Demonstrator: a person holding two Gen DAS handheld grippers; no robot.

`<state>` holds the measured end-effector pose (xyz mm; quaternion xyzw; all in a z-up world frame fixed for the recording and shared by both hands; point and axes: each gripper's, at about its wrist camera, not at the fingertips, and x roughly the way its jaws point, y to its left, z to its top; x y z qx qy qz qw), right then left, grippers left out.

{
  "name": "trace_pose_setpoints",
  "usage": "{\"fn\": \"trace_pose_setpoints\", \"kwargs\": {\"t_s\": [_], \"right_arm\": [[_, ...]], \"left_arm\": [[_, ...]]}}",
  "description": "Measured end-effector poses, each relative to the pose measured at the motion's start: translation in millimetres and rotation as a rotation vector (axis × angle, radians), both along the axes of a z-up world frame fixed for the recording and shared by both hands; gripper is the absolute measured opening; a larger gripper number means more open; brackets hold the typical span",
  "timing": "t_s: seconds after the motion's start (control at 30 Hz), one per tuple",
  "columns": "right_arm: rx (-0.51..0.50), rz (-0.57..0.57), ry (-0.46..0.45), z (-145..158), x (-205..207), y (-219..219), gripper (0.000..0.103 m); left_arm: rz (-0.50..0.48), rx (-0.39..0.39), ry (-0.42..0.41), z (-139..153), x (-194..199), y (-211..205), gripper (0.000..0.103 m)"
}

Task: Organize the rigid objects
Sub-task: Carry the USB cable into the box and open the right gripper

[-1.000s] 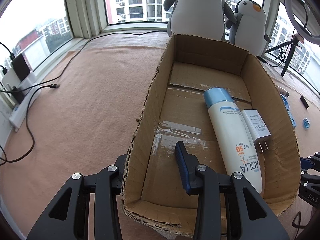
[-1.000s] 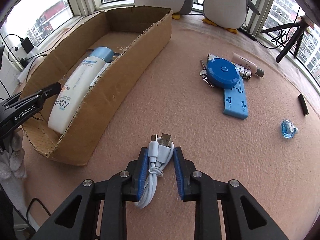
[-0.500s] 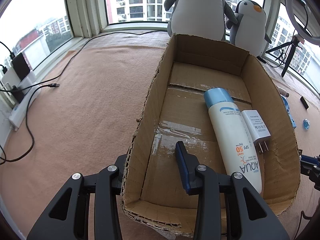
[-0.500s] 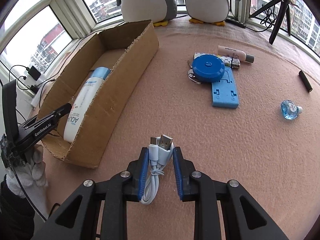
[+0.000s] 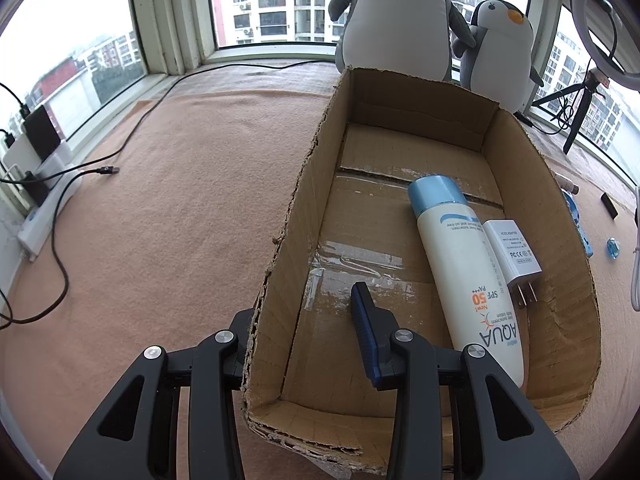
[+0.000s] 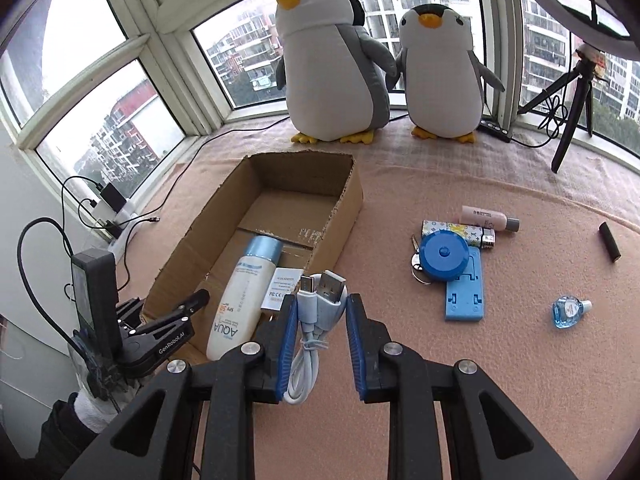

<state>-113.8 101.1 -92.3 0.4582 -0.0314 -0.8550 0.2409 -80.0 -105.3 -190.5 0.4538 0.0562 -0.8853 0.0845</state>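
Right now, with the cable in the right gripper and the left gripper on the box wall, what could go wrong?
1. The white cable hangs in a loose bundle from the right gripper; its loop may catch the box wall.
2. The left gripper straddles the torn wall; pulling might tip the box.
3. The cable could land on the charger prongs beside the bottle.

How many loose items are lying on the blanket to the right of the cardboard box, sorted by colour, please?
Blue: 3 (tape measure, phone stand, small bottle)
Pink: 1 (tube)
Black: 1 (stick)
Patterned: 1 (lighter)
Silver: 1 (key)
Total: 7, excluding the white USB cable in the right gripper.
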Motion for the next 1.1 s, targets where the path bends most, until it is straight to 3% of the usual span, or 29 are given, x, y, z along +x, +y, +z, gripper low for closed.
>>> {"fn": "trace_pose_setpoints", "kwargs": {"t_s": [0.23, 0.9, 0.93, 0.97, 1.03, 1.1], "right_arm": [[-0.045, 0.054, 0.013, 10, -17, -27, 0.022], [-0.023, 0.089, 0.003, -11, -48, -61, 0.023], [-0.026, 0.085, 0.006, -10, -48, -60, 0.033], [-0.03, 0.077, 0.013, -9, -49, -58, 0.053], [-0.043, 0.066, 0.037, -6, -47, -55, 0.07], [-0.035, 0.061, 0.048, -3, -47, -53, 0.07]], "left_arm": [[0.0, 0.0, 0.0, 0, 0, 0, 0.036], [0.0, 0.0, -0.001, 0, 0, 0, 0.036], [0.0, 0.0, -0.001, 0, 0, 0, 0.036], [0.0, -0.001, -0.001, 0, -1, 0, 0.036], [0.001, 0.0, -0.001, 0, 0, 0, 0.036], [0.002, -0.001, 0.0, -1, 1, 0, 0.036]]}}
